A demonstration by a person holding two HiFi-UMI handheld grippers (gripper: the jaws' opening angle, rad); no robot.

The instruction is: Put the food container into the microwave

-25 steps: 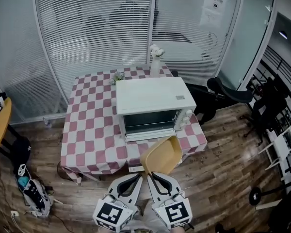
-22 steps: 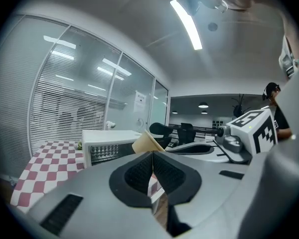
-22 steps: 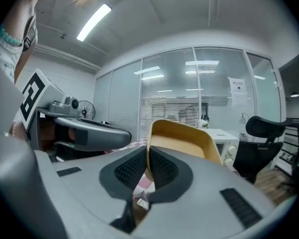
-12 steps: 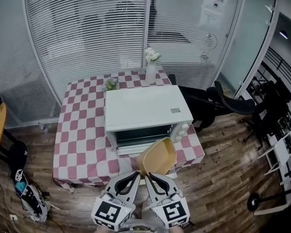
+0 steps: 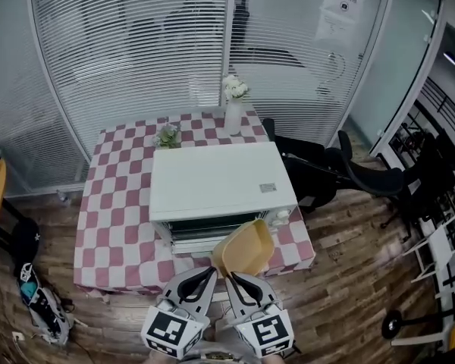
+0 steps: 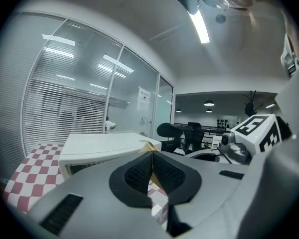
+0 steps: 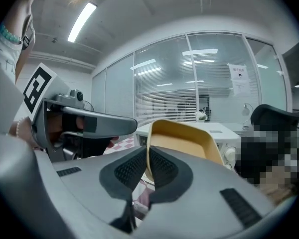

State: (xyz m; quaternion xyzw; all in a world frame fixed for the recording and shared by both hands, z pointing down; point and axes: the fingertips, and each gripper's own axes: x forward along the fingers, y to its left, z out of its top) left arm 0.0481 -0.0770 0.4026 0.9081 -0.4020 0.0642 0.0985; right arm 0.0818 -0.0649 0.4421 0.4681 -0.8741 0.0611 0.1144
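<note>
Left gripper has its jaws drawn together on the near corner of the yellow food container; in the left gripper view a thin yellow edge runs between the ribbed pads. Right gripper sits just beside it, jaws likewise clamped on the container's rim, the wall passing between the pads in the right gripper view. Both grippers hold the same low corner, tips nearly touching.

Food container: held in the air, tilted, open side showing its bare inside. It stands before the right part of the microwave's front, over the near table edge. It is outside the microwave.

Microwave: white, on the table, dark front facing the person, knobs on the right of the front. Door position cannot be determined from the head view.

Table: covered in a red-and-white checked cloth. Behind the microwave stand a white vase of flowers and a small green plant.

Surroundings: black office chair to the right of the table, a bag on the wooden floor at left, window blinds behind.
</note>
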